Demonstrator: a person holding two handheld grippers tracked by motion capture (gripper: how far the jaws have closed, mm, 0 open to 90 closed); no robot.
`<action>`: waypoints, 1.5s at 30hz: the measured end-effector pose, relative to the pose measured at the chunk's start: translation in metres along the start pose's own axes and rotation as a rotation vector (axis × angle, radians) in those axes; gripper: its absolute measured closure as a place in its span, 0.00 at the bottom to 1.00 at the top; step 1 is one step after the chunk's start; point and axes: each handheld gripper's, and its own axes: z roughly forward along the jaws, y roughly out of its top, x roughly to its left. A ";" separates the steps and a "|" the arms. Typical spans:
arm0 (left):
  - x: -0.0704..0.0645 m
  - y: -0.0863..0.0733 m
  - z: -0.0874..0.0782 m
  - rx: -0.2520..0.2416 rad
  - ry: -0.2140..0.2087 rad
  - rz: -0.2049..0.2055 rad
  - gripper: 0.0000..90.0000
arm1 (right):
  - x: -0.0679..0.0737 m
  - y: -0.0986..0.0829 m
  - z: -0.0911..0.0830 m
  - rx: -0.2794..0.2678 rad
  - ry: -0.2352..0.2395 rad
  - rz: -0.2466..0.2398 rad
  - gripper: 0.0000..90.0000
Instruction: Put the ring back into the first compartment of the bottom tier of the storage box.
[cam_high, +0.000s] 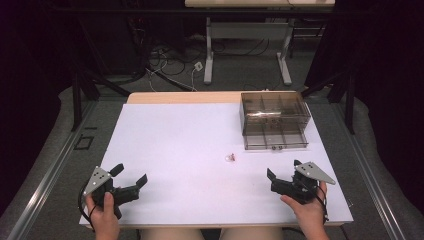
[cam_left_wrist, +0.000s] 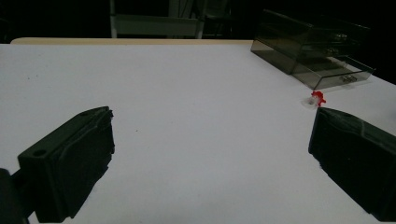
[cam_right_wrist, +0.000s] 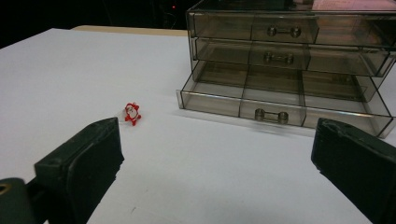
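2 grippers sit idle at the near edge of the table, both with jaws apart and holding nothing. Your job looks like putting the red charm into the drawer box, whose bottom drawer stands pulled out. The charm lies on the table just in front of the box, at about 10 o'clock from your right gripper and 2 o'clock from your left gripper. I'd use the right one: it is nearer. Come in low, straddle the charm with 1 jaw on each side, and close gently, since so small a piece may skid or flip. Your right hand aims toward 11 o'clock; your left hand angles toward 2 o'clock, both low over the table.
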 end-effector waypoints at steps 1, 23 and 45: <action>0.000 0.000 0.000 -0.001 0.000 0.000 0.00 | 0.000 0.001 0.001 -0.009 0.001 0.000 0.02; -0.001 -0.001 0.002 0.007 -0.006 -0.007 0.00 | 0.006 0.021 0.014 0.066 0.025 -0.011 0.09; 0.001 -0.002 0.003 0.014 -0.009 -0.019 0.00 | 0.023 0.042 0.026 0.103 0.051 -0.049 0.15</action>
